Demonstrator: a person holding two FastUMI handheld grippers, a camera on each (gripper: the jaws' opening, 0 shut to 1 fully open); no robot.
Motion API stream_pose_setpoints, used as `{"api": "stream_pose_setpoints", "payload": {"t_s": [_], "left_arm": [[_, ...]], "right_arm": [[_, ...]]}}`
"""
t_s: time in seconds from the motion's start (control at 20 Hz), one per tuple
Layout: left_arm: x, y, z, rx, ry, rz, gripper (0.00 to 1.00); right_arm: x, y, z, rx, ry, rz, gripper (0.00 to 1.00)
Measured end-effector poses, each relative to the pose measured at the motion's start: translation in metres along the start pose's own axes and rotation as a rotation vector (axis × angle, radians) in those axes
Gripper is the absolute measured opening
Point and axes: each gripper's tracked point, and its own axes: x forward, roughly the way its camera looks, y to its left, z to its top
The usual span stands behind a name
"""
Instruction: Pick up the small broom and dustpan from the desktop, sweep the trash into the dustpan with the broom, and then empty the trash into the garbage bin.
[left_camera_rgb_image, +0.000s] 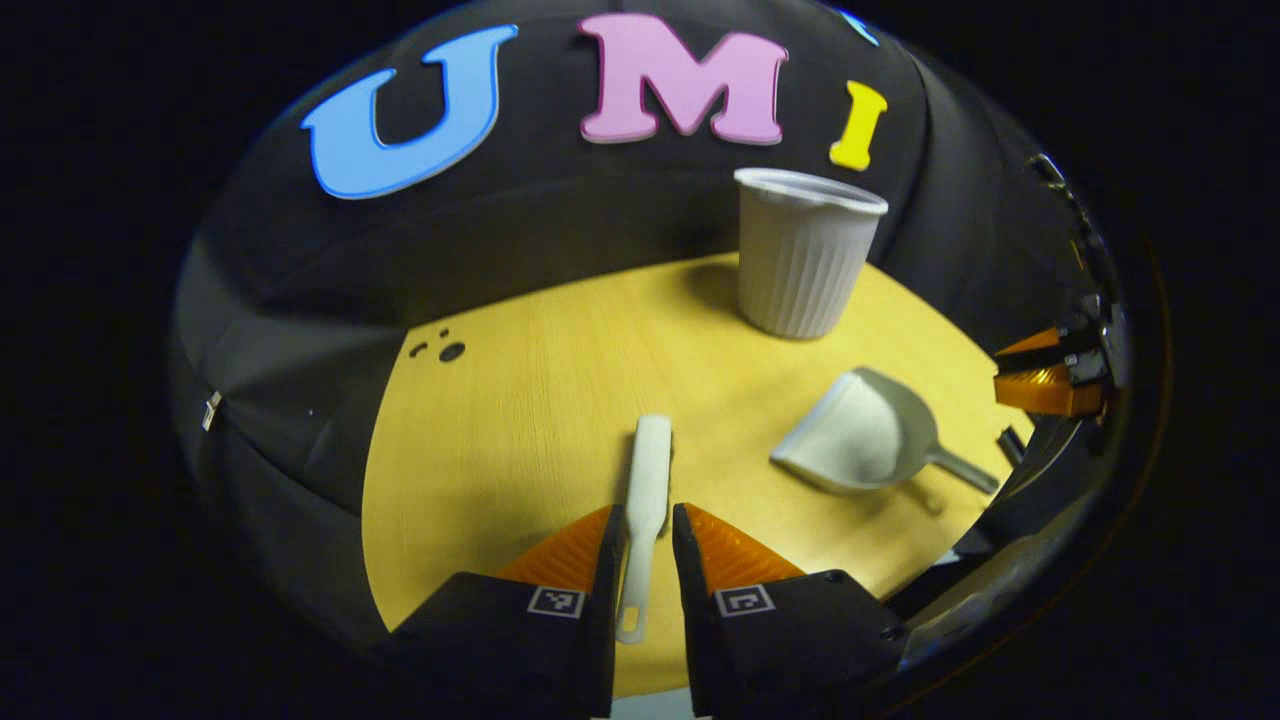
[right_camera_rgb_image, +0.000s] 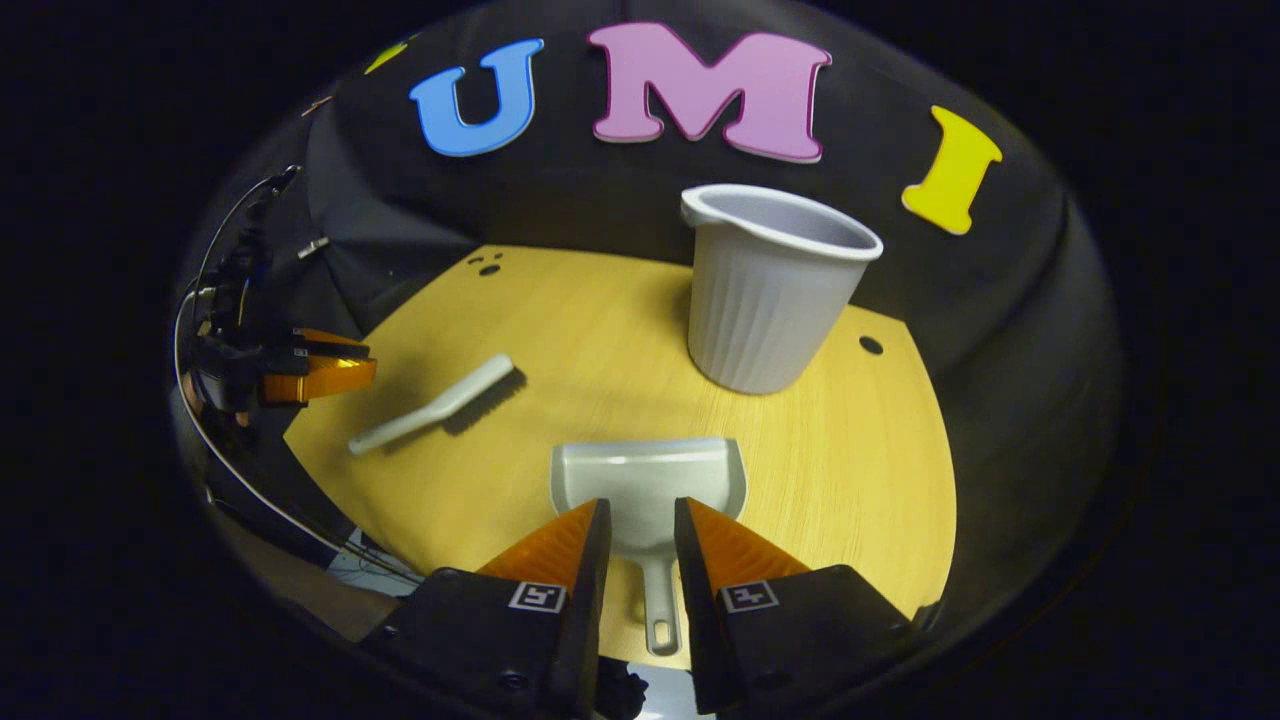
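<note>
Broom (left_camera_rgb_image: 645, 500): light, stiff; handle low centre, between parted left gripper (left_camera_rgb_image: 645, 530) jaws.
Dustpan (right_camera_rgb_image: 648, 485): light, slippery; handle between parted right gripper (right_camera_rgb_image: 640, 525) jaws, ungripped.

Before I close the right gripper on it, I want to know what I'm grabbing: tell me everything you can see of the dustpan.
The dustpan is small, pale grey-white, and looks like plastic: a shallow scoop with raised sides and a thin straight handle with a hanging hole at its end. It lies flat on the yellow wooden desktop, mouth toward the ribbed bin, apart from it and from the broom. Its handle runs between the fingers of the right gripper, which look open, not pressing. It looks empty.
</note>
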Motion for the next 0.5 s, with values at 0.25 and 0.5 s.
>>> {"api": "stream_pose_setpoints", "payload": {"t_s": [0.25,0.5], "left_arm": [[-0.045,-0.002,0.063,-0.045,-0.260,-0.003,0.33],[-0.081,0.009,0.095,-0.080,-0.433,-0.003,0.33]], "right_arm": [[-0.040,0.020,0.072,0.016,-0.281,-0.023,0.41],[-0.064,0.020,0.090,0.002,-0.422,-0.088,0.41]]}}
